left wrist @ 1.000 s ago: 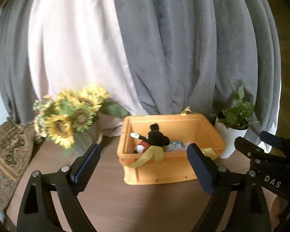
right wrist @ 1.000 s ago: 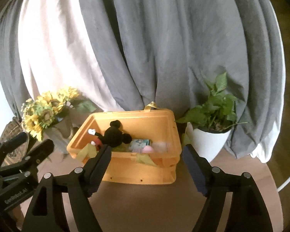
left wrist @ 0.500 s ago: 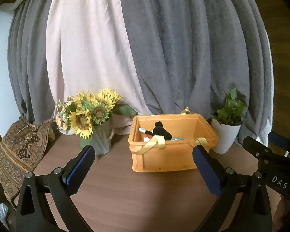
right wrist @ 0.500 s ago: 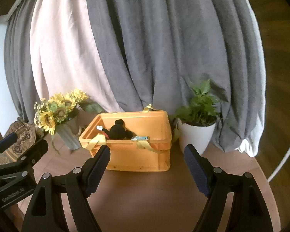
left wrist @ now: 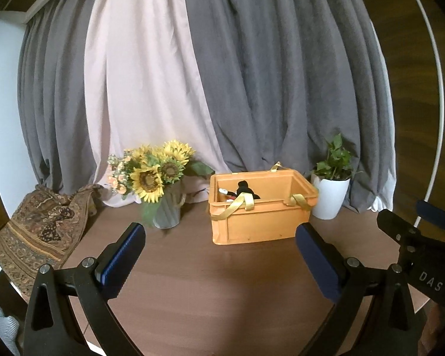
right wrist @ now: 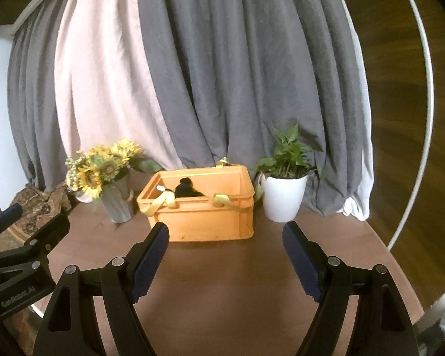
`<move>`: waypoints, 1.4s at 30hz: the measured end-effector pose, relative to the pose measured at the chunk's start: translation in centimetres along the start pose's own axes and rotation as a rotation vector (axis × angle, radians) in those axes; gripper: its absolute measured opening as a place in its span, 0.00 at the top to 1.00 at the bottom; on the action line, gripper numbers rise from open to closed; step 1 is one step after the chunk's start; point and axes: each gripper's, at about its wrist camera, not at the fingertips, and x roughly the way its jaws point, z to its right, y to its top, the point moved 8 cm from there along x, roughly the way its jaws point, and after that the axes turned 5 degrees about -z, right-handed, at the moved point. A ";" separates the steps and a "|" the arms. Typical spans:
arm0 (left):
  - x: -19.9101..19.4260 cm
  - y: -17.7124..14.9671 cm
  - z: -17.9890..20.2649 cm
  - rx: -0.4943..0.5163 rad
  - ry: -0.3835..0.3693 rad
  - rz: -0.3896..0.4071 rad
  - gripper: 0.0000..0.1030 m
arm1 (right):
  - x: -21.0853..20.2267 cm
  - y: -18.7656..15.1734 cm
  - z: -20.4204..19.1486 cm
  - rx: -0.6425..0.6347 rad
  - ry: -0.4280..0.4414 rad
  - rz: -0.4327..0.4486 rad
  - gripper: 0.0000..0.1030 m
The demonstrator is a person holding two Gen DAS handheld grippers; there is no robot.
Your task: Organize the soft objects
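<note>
Both grippers hang over the brown table [left wrist: 222, 281] — the left gripper [left wrist: 219, 255] spread wide with nothing between its pads, the right gripper [right wrist: 225, 249] gaping too, equally empty. Well ahead sits the orange crate [left wrist: 261, 222], a black plush toy [left wrist: 246, 190] inside, between the sunflower vase [left wrist: 166, 210] and the potted plant [left wrist: 330, 198].

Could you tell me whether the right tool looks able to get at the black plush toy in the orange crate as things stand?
Probably yes: the right tool is open and empty, bare table lies before the orange crate, and the black plush toy shows above its open top.
</note>
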 end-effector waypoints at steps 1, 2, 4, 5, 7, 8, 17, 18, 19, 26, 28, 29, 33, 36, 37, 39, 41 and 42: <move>-0.6 -0.2 -0.2 0.000 -0.005 -0.001 0.00 | -0.8 -0.4 -0.3 -0.001 -0.004 0.005 0.22; -1.3 -0.4 -0.3 0.001 -0.013 -0.003 0.00 | -1.6 -0.7 -0.6 0.000 -0.008 0.008 0.22; -2.5 -0.7 -0.5 0.006 -0.023 -0.003 0.00 | -3.1 -1.3 -1.0 0.010 -0.015 0.006 0.22; -3.3 -0.9 -0.6 0.009 -0.029 0.000 0.00 | -3.9 -1.6 -1.1 0.016 -0.017 0.004 0.22; -4.4 -1.2 -0.8 0.011 -0.037 0.007 0.00 | -5.3 -2.0 -1.4 0.023 -0.025 0.009 0.22; -5.0 -1.4 -0.8 0.013 -0.041 0.008 0.00 | -6.1 -2.3 -1.5 0.026 -0.030 0.014 0.22; -9.3 -2.6 -0.8 0.017 -0.041 0.023 0.00 | -11.0 -3.8 -1.5 0.030 -0.035 0.026 0.22; -9.7 -2.8 -0.7 0.017 -0.039 0.026 0.00 | -11.5 -4.0 -1.4 0.032 -0.031 0.027 0.22; -10.1 -2.9 -0.5 0.015 -0.037 0.027 0.00 | -11.9 -4.1 -1.4 0.031 -0.030 0.030 0.22; -13.8 -4.3 0.9 0.001 -0.025 0.036 0.00 | -14.8 -5.0 -0.2 0.019 -0.015 0.039 0.22; -14.7 -4.8 1.5 0.000 -0.020 0.035 0.00 | -15.7 -5.3 0.3 0.016 -0.013 0.040 0.22; -15.2 -5.0 1.7 -0.002 -0.017 0.035 0.00 | -16.1 -5.5 0.5 0.013 -0.010 0.040 0.22; -17.3 -5.9 2.4 -0.005 -0.004 0.045 0.00 | -17.9 -6.4 1.4 0.010 0.000 0.039 0.22; -18.8 -6.6 2.8 -0.011 0.003 0.051 0.00 | -19.3 -7.1 1.8 0.002 0.006 0.045 0.22; -19.2 -6.7 2.8 -0.011 0.006 0.051 0.00 | -19.6 -7.2 1.9 0.003 0.010 0.046 0.22; -20.0 -7.1 3.0 -0.015 0.009 0.054 0.00 | -20.2 -7.5 2.1 0.004 0.017 0.047 0.22; -20.7 -7.2 3.2 -0.015 0.013 0.058 0.00 | -21.0 -7.8 2.2 -0.002 0.022 0.049 0.22; -21.1 -7.3 3.2 -0.015 0.017 0.062 0.00 | -21.3 -7.9 2.2 -0.003 0.025 0.053 0.22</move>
